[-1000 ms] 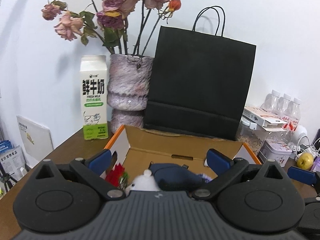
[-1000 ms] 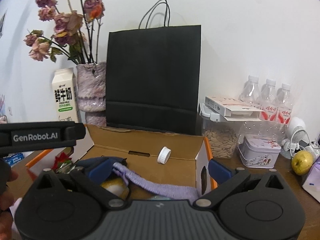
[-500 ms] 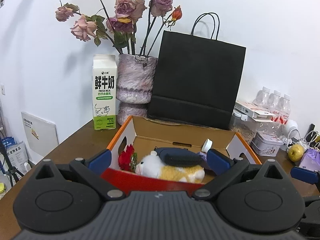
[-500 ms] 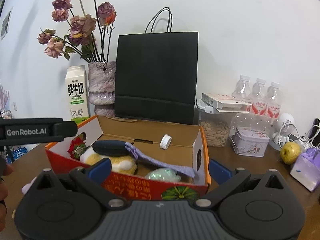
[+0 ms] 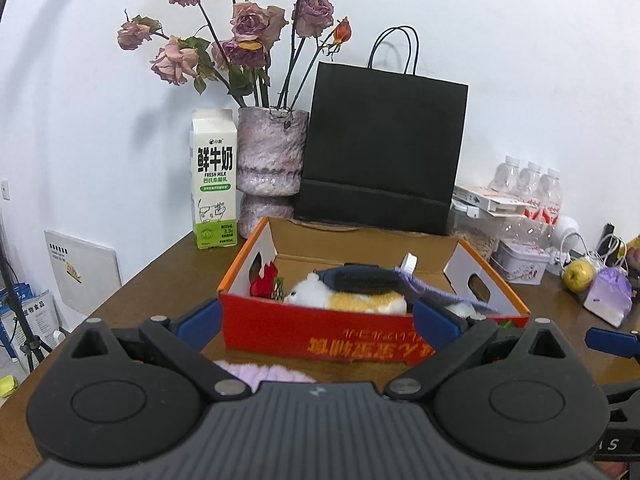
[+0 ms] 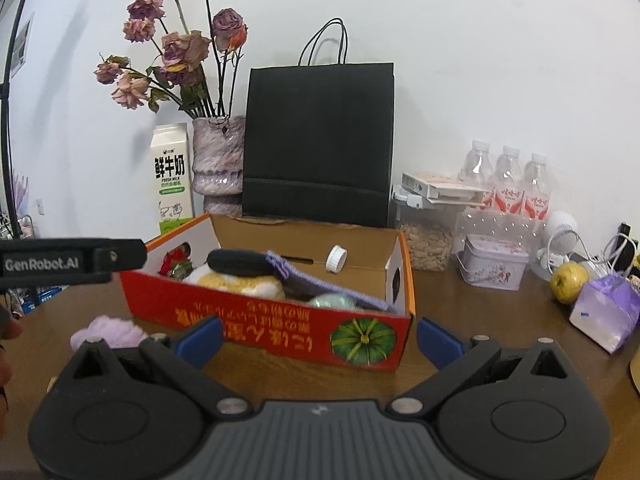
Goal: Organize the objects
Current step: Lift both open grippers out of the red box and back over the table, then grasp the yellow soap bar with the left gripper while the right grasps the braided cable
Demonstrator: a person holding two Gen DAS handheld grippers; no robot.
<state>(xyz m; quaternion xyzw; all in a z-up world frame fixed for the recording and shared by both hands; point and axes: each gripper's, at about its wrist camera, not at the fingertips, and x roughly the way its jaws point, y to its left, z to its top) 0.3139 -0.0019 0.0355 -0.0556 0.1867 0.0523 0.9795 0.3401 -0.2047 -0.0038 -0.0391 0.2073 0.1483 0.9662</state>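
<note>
Seeing both grippers wide open, empty; lilac fluffy piece lies on desk just ahead of my left gripper, nearer it.

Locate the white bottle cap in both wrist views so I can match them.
Left wrist: the white bottle cap sits right of centre, against the far inner wall of the red box, just behind the purple cloth.
Right wrist: the cap is near centre, against the same far wall, towards the box's right end.
Shared landmark: the black paper bag stands right behind the box in both.
</note>
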